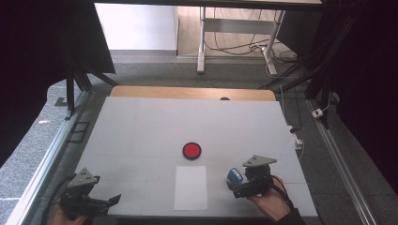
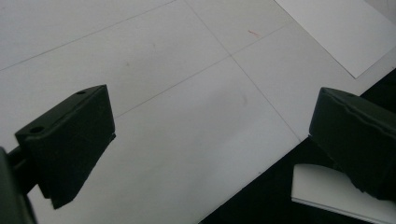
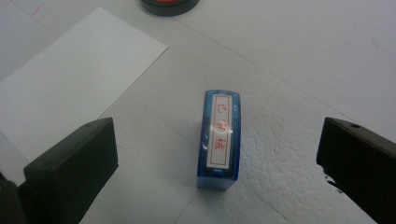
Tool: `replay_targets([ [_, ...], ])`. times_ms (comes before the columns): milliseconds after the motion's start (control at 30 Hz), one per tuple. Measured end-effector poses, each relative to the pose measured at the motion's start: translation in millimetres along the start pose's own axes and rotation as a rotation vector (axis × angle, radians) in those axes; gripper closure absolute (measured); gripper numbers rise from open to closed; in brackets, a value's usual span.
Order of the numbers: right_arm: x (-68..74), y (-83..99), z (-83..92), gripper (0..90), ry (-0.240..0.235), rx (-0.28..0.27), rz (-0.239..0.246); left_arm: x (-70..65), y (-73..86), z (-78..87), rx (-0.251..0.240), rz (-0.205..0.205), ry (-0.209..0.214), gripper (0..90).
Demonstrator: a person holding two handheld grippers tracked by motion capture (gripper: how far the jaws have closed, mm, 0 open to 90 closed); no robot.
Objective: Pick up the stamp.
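A blue stamp (image 3: pixel 219 138) with a white label in red characters stands on the white table, between and just beyond my right gripper's open jaws. From above, the stamp (image 1: pixel 234 176) sits right beside my right gripper (image 1: pixel 240 186), near the front right. A round red ink pad (image 1: pixel 191 150) with a black rim lies mid-table; its edge (image 3: pixel 169 5) shows at the top of the right gripper view. A white paper sheet (image 1: pixel 190 187) lies in front of the pad. My left gripper (image 1: pixel 110 201) is open at the front left corner, holding nothing.
The white table top (image 1: pixel 141 131) has a wooden strip (image 1: pixel 192 93) at its far edge. The table's front edge (image 2: pixel 261 172) runs under my left gripper, with a white scrap (image 2: pixel 327 189) below it. Aluminium rails flank the table; desk legs and cables stand beyond.
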State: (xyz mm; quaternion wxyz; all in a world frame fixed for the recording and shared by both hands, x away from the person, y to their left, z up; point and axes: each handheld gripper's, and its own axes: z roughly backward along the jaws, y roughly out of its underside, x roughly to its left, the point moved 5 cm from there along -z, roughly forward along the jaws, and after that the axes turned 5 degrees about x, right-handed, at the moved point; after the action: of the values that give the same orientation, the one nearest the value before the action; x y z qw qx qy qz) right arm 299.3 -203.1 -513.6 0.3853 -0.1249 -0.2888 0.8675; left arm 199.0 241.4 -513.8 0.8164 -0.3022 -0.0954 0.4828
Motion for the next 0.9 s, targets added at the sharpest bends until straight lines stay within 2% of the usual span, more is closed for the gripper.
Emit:
replay_targets([
  [100,-1.3,-0.4,-3.5,0.0,0.001,0.012,0.0,0.0,0.0,0.0,0.0,-0.001,0.0,0.4],
  [267,-3.2,0.7,-14.7,0.0,0.01,0.062,0.011,0.3,-0.1,0.2,-0.002,0.002,0.005,0.3],
  [467,-5.6,0.4,-21.0,0.0,0.031,0.087,0.022,0.4,0.0,0.3,-0.003,0.001,0.009,0.4],
  [600,-7.7,-0.5,-19.9,10.4,0.031,0.087,0.023,0.4,0.0,0.3,-0.003,0.001,0.01,0.4],
  [633,-7.7,-0.5,-19.9,10.4,0.031,0.087,0.023,0.4,0.0,0.3,-0.003,0.001,0.011,0.4],
  [667,-7.7,-1.2,-19.2,16.8,0.023,0.085,0.025,0.3,-0.1,0.1,-0.002,0.0,0.012,0.4],
  [733,-7.6,-1.5,-19.4,19.3,0.022,0.084,0.027,0.2,0.0,0.0,0.0,-0.002,0.012,0.4],
  [800,-7.8,-1.7,-20.2,26.8,0.014,0.098,0.039,0.2,-0.1,-0.1,0.0,-0.004,0.013,0.4],
  [833,-7.8,-1.7,-20.2,26.8,0.014,0.098,0.039,0.3,-0.1,-0.2,0.001,-0.005,0.01,0.4],
  [867,-7.6,-2.5,-20.5,32.7,0.003,0.102,0.037,0.1,-0.1,-0.3,0.002,-0.006,0.011,0.4],
  [900,-7.3,-3.1,-20.0,35.1,-0.005,0.099,0.035,0.0,0.0,-0.2,0.003,-0.004,0.011,0.5],
])
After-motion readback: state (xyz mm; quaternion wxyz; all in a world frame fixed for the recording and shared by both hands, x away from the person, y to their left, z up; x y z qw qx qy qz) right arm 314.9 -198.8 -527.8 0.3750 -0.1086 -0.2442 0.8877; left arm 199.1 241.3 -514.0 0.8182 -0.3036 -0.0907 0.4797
